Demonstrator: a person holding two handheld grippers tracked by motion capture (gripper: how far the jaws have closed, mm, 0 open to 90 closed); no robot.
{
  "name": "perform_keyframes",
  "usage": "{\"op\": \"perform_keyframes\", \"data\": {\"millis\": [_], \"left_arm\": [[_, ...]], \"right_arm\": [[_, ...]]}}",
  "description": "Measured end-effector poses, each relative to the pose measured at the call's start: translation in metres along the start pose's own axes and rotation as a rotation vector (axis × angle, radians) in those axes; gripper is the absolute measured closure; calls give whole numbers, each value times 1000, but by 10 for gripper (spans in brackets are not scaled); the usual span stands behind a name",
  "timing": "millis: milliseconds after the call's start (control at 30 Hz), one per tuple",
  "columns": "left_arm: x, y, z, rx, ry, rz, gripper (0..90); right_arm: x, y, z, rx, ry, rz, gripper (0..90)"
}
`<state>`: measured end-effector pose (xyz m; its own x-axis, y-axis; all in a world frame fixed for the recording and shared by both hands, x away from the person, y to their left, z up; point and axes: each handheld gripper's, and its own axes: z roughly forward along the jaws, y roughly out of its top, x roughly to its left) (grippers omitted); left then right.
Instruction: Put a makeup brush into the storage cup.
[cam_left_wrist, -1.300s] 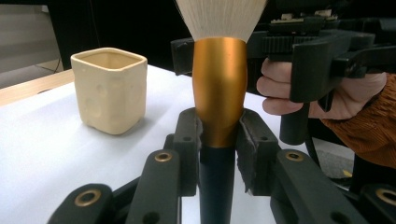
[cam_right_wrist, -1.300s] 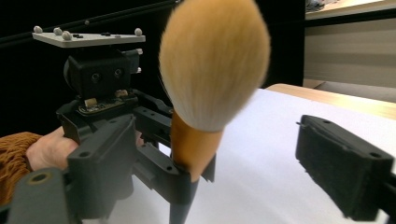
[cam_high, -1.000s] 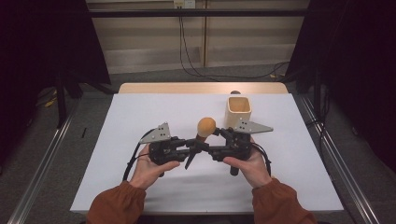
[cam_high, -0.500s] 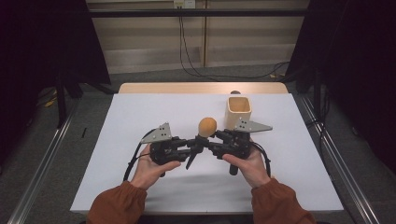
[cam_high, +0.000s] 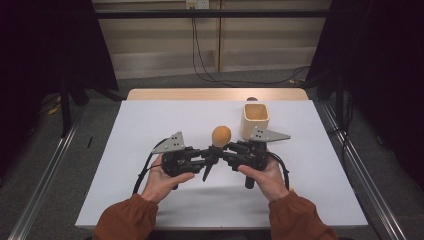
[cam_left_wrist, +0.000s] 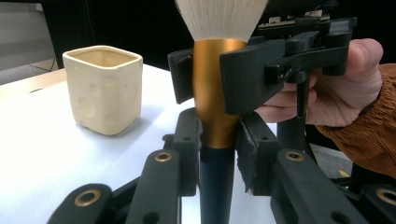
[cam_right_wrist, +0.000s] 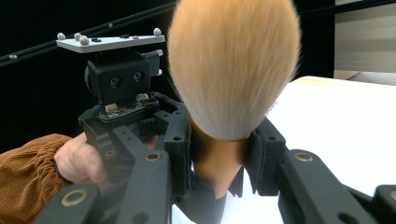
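Nearest the viewer, two hands in rust-coloured corduroy sleeves come in over a white counter, each holding a black two-fingered gripper, and the two grippers meet tip to tip at the middle. Between them stands a makeup brush, upright, with a dark handle, a shiny copper ferrule and a rounded tan head of soft bristles. The left gripper is clenched on the brush low down, where the ferrule narrows into the handle. The right gripper has just been closing its fingers, and they now grasp the copper ferrule just above that, below the bristles. So the brush is off the counter and held by both grippers at once: a hand-over looks to be midway, with the release by one side yet to come. Farther back and to the right stands a cream square ceramic cup, open-topped, well apart from the brush; placing the brush in it seems the likely remaining step.
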<state>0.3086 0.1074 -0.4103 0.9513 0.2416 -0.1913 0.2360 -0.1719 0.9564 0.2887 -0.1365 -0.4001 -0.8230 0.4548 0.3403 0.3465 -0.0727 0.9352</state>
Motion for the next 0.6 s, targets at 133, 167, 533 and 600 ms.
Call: {"op": "perform_keyframes", "data": {"millis": [133, 167, 533, 600], "left_arm": [[-1, -1, 2, -3, 5, -6, 711], [-1, -1, 2, -4, 6, -10, 709], [0, -7, 7, 21, 27, -15, 615], [0, -8, 7, 27, 25, -17, 579]], "right_arm": [[1, 0, -1, 9, -8, -14, 662], [1, 0, -1, 13, -12, -19, 662], [1, 1, -1, 32, -33, -40, 664], [1, 1, -2, 37, -37, -42, 664]]}}
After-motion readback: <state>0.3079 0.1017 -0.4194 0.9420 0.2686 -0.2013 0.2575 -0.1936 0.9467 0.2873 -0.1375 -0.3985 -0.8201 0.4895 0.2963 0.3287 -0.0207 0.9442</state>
